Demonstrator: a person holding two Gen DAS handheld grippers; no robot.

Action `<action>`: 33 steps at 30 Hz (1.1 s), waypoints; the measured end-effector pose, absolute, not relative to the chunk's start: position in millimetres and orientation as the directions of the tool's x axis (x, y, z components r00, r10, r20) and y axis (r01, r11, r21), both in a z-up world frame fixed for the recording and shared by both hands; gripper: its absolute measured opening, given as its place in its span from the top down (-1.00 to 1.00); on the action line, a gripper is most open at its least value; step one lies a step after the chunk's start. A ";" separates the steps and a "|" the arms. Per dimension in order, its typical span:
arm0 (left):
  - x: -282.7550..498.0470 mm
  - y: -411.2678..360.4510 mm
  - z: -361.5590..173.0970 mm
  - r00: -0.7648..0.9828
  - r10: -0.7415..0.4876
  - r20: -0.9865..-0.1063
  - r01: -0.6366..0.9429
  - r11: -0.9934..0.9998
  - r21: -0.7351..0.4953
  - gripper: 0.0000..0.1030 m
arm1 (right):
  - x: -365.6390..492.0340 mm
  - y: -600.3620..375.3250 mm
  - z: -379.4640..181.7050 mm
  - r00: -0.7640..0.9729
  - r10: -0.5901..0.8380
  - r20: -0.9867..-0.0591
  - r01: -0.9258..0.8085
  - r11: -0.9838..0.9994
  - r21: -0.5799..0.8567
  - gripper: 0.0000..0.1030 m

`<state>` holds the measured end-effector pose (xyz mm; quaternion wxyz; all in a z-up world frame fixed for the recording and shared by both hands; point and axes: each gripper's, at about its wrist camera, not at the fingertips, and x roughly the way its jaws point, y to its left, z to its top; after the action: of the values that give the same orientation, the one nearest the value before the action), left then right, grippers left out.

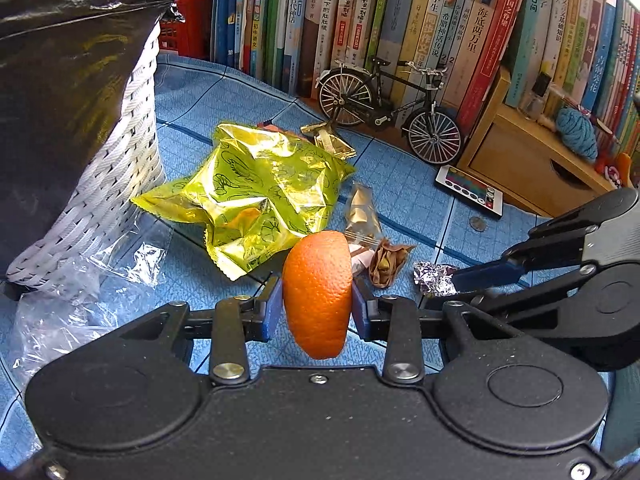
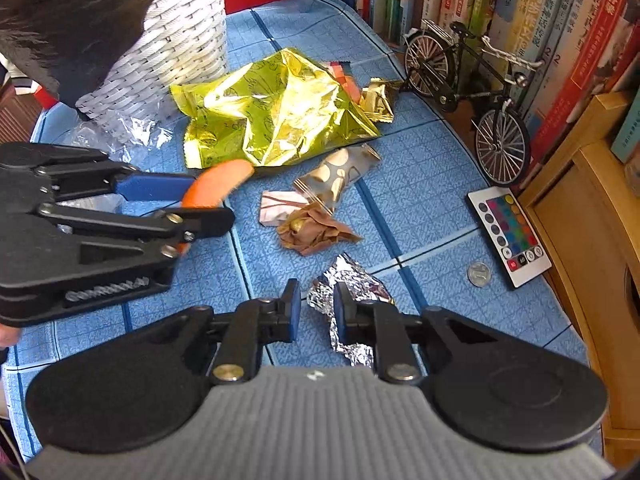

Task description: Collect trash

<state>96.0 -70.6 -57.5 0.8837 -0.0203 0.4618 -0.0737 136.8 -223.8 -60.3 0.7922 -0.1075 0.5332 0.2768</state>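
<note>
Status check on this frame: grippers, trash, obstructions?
Left gripper shut on orange peel. Right gripper open around foil wad. Yellow wrapper before bin.

**What the two wrist views leave hidden or unclear**

At the upper left of both views the woven white basket (image 1: 120, 160) is cut by the frame edge, and its black liner bag (image 1: 60, 60) hides the rim and whatever is inside. The yellow-green foil bag (image 1: 260, 192) covers most of an orange-red scrap (image 2: 350, 84) and part of the gold wrapper (image 1: 332, 142) behind it. In the left wrist view the orange peel (image 1: 318, 292) screens the pale wrapper (image 2: 280, 208) lying beyond it. In the right wrist view the left hand-held gripper (image 2: 208, 204) masks the peel's lower half. The crumpled silver foil (image 2: 344, 284) runs under the right hand-held gripper (image 2: 316, 306), so contact cannot be judged. The coin (image 2: 479, 274) is too small to read. The books (image 1: 400, 20) are cropped along the top edge.
</note>
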 end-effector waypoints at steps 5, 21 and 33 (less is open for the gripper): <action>93.2 -69.3 -54.6 0.569 -0.146 -0.809 0.117 0.988 -0.096 0.34 | 134.1 -227.7 -63.5 0.330 0.302 -0.894 -0.538 0.839 0.085 -0.45; 91.2 -68.2 -43.0 0.591 -0.139 -0.795 0.122 0.989 -0.082 0.34 | 153.4 -228.7 -82.3 0.238 0.227 -0.944 -0.512 0.855 0.077 0.25; 88.8 -70.2 4.6 0.685 -0.148 -0.713 0.148 0.987 -0.063 0.35 | 152.3 -207.6 -34.0 0.315 0.307 -0.898 -0.507 0.855 0.114 0.84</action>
<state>88.8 -70.2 4.6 0.9179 -0.0002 0.3884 -0.0807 152.3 -207.6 -34.0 0.8054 -0.0946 0.5279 0.2525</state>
